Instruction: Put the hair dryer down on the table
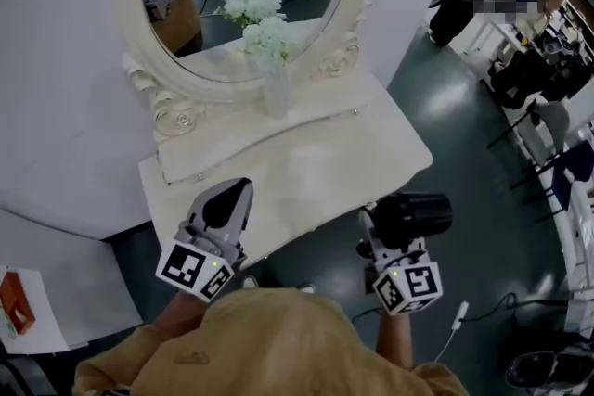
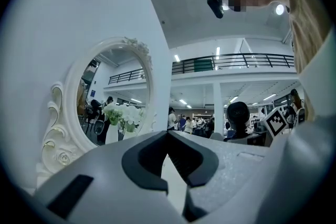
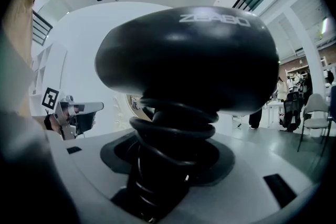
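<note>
Site: grey floor (image 1: 464, 125), white wall, a cream table (image 1: 306, 162) pushed against the wall.

Table: top mostly bare. An oval mirror (image 1: 200, 88) in a carved frame stands at its back, and a vase of white flowers (image 1: 275, 88) stands in front of the glass. Plenty of free surface toward the front edge.

Person: seen from above, tan sleeves (image 1: 278, 338), a tool in each hand, both reaching toward the table's front edge.

Left gripper (image 1: 232, 190): over the front edge of the table, pointing level. Its own view shows the two jaws meeting at the tips with nothing between them (the table top shows pale through the slot lower down).

Right gripper (image 1: 393, 235): off the front right corner of the table, above the floor. Jaws clamped on the handle of the hair dryer (image 1: 418, 213). From this gripper's view the black body (image 3: 189, 55) fills the frame, carried crosswise above the jaws.

Cord (image 3: 168, 128): wound in several coils round the handle, just above the grip.

Progress: dryer is held and near the table, but it is in the air and not over the top, touching nothing else. My reading is an early-to-middle stage. Left to do: carry it across over the bare top, lower it until it rests there, then let go. The round body may roll once freed, so it is best laid on its side.
</note>
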Demonstrator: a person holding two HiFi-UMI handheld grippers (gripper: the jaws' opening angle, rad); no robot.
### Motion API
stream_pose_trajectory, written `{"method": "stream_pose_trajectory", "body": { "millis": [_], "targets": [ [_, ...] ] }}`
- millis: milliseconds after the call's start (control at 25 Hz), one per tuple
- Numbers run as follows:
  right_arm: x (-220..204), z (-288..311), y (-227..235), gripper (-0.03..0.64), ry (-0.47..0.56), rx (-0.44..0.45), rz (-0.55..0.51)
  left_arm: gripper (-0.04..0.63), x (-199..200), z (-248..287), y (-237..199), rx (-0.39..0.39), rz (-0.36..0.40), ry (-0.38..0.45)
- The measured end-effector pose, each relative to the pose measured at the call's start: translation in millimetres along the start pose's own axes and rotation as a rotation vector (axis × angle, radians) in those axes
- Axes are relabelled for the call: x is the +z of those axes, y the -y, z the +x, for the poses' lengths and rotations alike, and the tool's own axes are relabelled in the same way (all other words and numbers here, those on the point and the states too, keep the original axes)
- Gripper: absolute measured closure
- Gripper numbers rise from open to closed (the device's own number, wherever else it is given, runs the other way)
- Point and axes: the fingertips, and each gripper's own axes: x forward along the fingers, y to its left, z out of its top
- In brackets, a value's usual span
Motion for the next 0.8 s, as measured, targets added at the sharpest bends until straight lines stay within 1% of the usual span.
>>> {"method": "stream_pose_trajectory", "body": {
  "millis": [160,360,480,680,800],
  "targets": [
    [-17.4,12.9,2.4,0.365,-0.033,0.006,0.016,0.592,-1.8,-1.1,-3.8,0.005,0.004,-0.017],
    [-44.6,37.0,12.2,0.365,-0.088,0.018,0.063,0.592,-5.0,-1.6,-6.9,0.021,0.004,-0.032],
    [-61.9,53.1,19.5,0.365,-0.118,0.022,0.081,0.592,-9.4,-6.1,-8.6,0.039,-0.001,-0.046],
    [-100.1,84.8,41.0,0.365,-0.204,-0.005,0.077,0.592,-14.3,-12.6,-15.0,0.074,-0.001,-0.064],
    [-116.5,100.6,47.0,0.365,-0.234,0.001,0.093,0.592,-15.7,-17.4,-17.0,0.094,0.004,-0.073]
  ]
}}
